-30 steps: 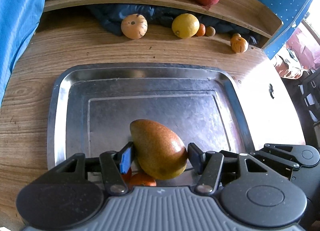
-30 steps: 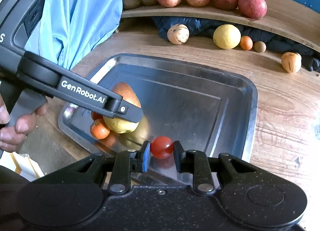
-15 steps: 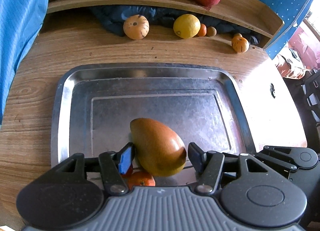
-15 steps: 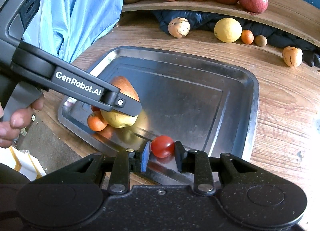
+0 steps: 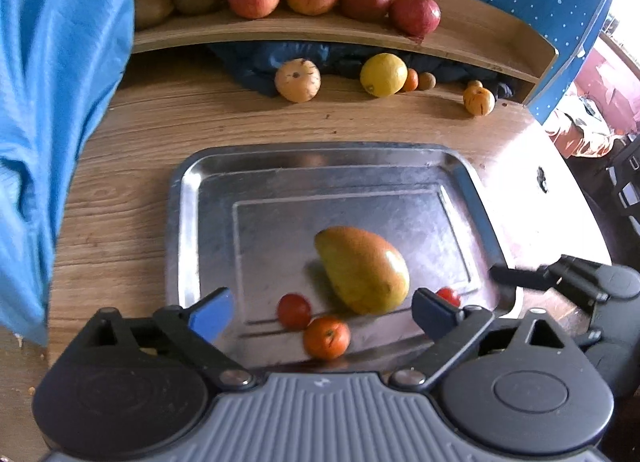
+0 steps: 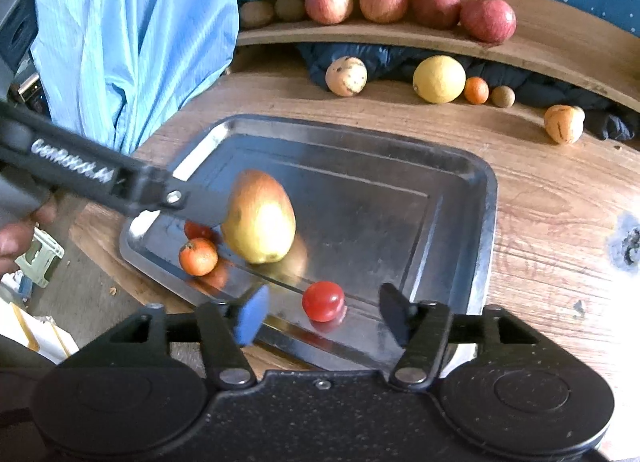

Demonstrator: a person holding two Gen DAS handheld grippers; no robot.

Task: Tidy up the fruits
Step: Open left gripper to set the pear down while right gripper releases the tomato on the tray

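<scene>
Both hand-held grippers gape at the tray's (image 5: 182, 197) near edge; mango (image 5: 362, 268), tomato (image 6: 323, 300) released.

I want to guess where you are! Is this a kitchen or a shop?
Most likely a home, perhaps a kitchen or dining corner; I can't be sure. A round wooden table holds a shiny metal tray, a curved wooden shelf carries red apples, and blue cloth hangs beside it.

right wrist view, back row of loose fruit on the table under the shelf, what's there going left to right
speckled pale fruit → lemon → small orange → small brown fruit → striped orange-tan fruit
</scene>
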